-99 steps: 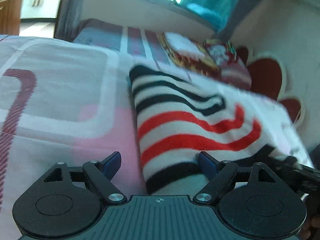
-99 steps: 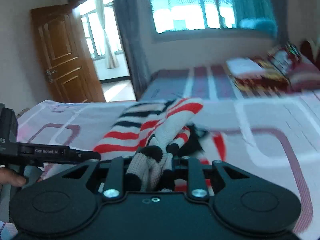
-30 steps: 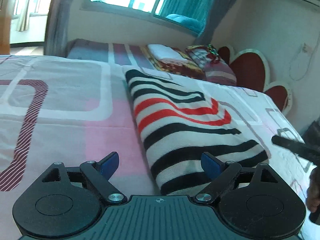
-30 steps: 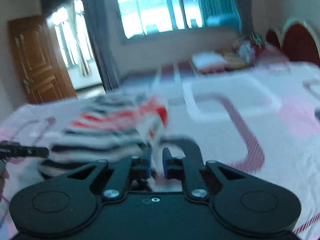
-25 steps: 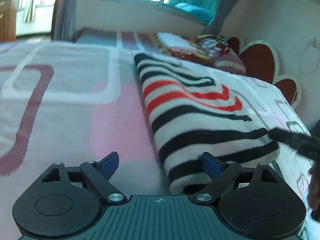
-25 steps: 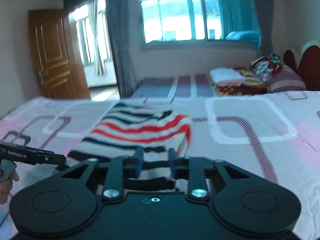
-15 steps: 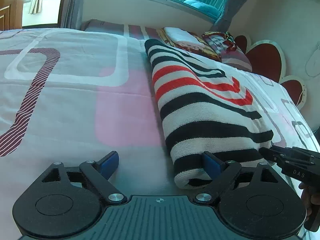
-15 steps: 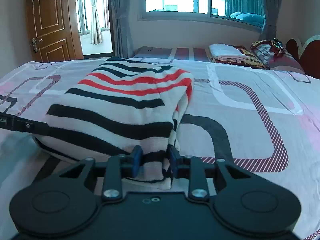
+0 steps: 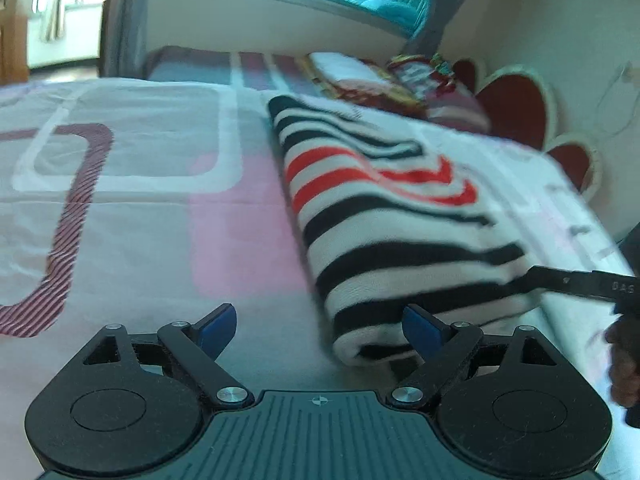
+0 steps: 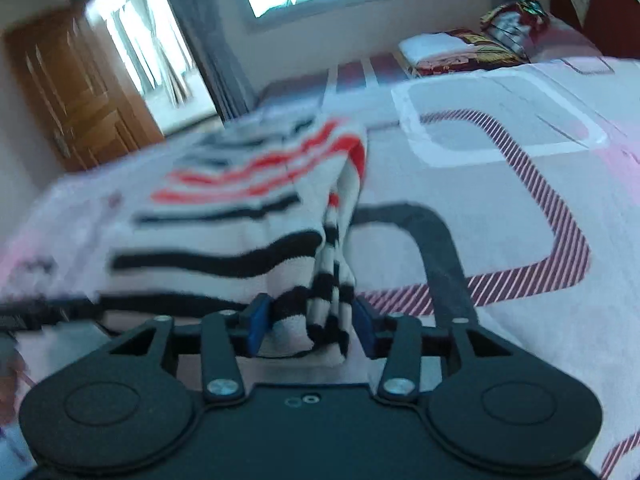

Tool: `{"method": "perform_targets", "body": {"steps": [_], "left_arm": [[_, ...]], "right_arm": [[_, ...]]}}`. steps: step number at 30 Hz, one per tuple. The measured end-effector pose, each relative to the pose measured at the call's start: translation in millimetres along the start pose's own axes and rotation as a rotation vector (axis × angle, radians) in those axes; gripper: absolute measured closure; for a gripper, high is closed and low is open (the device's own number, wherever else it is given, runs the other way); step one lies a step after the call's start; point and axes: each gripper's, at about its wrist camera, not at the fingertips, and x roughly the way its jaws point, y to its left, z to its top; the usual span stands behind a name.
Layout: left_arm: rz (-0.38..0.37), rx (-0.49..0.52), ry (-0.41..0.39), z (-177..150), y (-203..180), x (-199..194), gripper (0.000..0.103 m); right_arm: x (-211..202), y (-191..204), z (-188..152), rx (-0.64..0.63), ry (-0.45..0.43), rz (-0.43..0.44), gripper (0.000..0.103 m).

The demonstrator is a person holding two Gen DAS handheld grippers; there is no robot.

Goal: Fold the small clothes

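A folded knit sweater (image 9: 392, 216) with black, white and red stripes lies on the bed. My left gripper (image 9: 320, 326) is open just above the sheet, and its right pad sits beside the sweater's near left corner. In the right wrist view the sweater (image 10: 240, 216) has its near right corner, several stacked layers, between the blue pads of my right gripper (image 10: 311, 326). Those jaws are opening and the pads stand just off the cloth. A finger of the right gripper (image 9: 580, 282) reaches in against the sweater's right edge.
The bedsheet (image 9: 132, 216) is pink and white with maroon striped loops. Folded bedding and pillows (image 9: 380, 80) lie at the far end, by a red headboard (image 9: 516, 108). A wooden door (image 10: 76, 96) and a window are behind. A hand (image 9: 624, 364) shows at the right edge.
The right gripper dropped to the sweater's near corner and its jaws have spread wider around it. The left gripper stayed open; its view shifted only slightly.
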Motion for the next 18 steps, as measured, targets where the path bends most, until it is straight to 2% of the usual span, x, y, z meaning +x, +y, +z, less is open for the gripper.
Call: {"method": "perform_targets", "body": {"steps": [4, 6, 8, 11, 12, 14, 18], "left_arm": [[-0.125, -0.115, 0.003, 21, 21, 10, 0.014], [-0.205, -0.198, 0.032, 31, 33, 25, 0.014], [-0.265, -0.256, 0.074, 38, 41, 43, 0.014], [-0.263, -0.258, 0.124, 45, 43, 64, 0.015], [-0.270, -0.263, 0.130, 46, 44, 68, 0.019], [-0.306, -0.293, 0.156, 48, 45, 80, 0.024], [-0.354, -0.314, 0.203, 53, 45, 100, 0.024]], "right_arm": [[-5, -24, 19, 0.171, 0.010, 0.119, 0.049], [4, -37, 30, 0.260, 0.034, 0.175, 0.044], [15, -44, 38, 0.286, 0.048, 0.205, 0.044], [35, -57, 47, 0.319, 0.093, 0.224, 0.041], [41, -61, 48, 0.336, 0.107, 0.226, 0.041], [53, -70, 50, 0.353, 0.129, 0.233, 0.041], [74, -81, 50, 0.372, 0.195, 0.276, 0.041]]}}
